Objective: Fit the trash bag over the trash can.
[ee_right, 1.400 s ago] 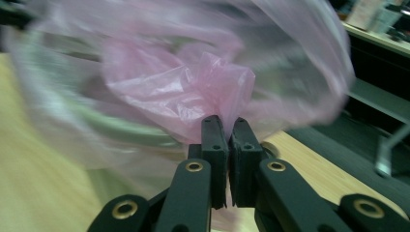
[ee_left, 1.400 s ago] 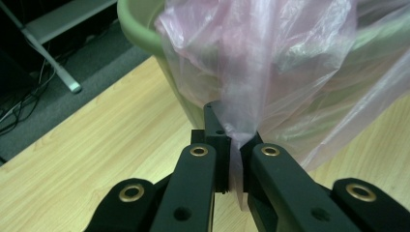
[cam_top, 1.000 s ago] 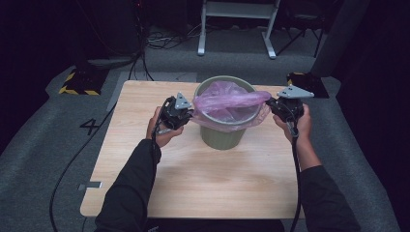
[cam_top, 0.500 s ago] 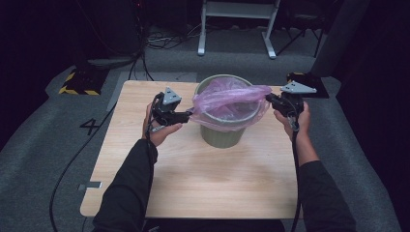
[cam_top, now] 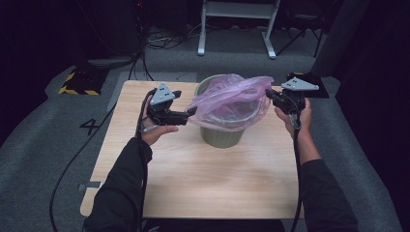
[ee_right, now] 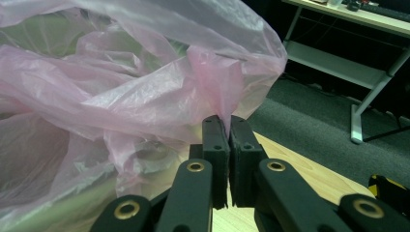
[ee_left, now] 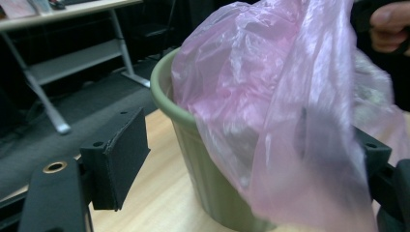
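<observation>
A green bin (cam_top: 222, 135) stands on the wooden table (cam_top: 193, 183), with a pink plastic bag (cam_top: 232, 94) bunched over its mouth. My left gripper (cam_top: 191, 113) hovers left of the bin; its jaws have just been opening and now stand wide apart. In the left gripper view the bag (ee_left: 270, 96) hangs loose between the jaws and drapes over the right-hand one, while the left pad (ee_left: 123, 154) is bare. At the bin's right side, my right gripper (cam_top: 269, 94) is shut on a fold of the bag's edge (ee_right: 217, 82), pinched at the fingertips (ee_right: 223, 121).
The bin sits toward the table's far edge. Grey floor surrounds the table, with a white metal stand (cam_top: 237, 24) behind it, a yellow-and-black striped block (cam_top: 77, 82) at the far left and a black cable (cam_top: 72, 164) trailing off the left side.
The left gripper opened, let go of the bag's left edge and rose slightly leftward, away from the bin. The bag slackened on that side. The right gripper kept still.
</observation>
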Demonstrator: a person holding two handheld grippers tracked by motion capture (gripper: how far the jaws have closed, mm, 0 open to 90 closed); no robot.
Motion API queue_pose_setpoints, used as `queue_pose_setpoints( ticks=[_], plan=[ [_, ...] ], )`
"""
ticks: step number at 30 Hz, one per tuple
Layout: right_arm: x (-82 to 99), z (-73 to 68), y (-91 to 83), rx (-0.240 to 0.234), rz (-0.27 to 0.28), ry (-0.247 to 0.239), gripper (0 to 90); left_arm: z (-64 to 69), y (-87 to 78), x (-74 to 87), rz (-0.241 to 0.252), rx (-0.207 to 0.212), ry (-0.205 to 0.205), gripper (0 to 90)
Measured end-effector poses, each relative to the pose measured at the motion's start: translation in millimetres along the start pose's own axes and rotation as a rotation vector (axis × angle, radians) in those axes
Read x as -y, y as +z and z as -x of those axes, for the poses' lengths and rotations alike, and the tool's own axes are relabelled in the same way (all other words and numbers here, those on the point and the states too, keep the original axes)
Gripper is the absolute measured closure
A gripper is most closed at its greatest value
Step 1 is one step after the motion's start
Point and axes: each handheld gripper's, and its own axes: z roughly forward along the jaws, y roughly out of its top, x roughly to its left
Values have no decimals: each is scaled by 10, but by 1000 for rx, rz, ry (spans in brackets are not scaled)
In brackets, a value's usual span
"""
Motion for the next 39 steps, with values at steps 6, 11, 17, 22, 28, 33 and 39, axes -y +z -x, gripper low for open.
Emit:
queue_pose_setpoints(
  ticks=[6,11,17,22,28,33,39],
  plan=[
    [-30,-18,69,5,-14,-15,879,14,190,-115,-50,-57,43,505],
    [-28,-20,162,0,-32,-25,878,-102,336,-109,-92,-104,33,762],
    [-19,1,275,6,-53,-38,882,-268,514,-37,-119,-114,-39,897],
    [-3,10,392,-12,-75,-40,893,-336,660,20,-144,-120,-77,898],
    [39,71,442,-81,-78,-16,900,-396,709,60,-152,-101,-96,898],
    [67,80,391,-126,-78,-30,900,-418,651,107,-131,-44,-87,898],
    [130,78,233,-236,-64,-57,900,-414,475,173,-114,75,-53,898]
  ],
)
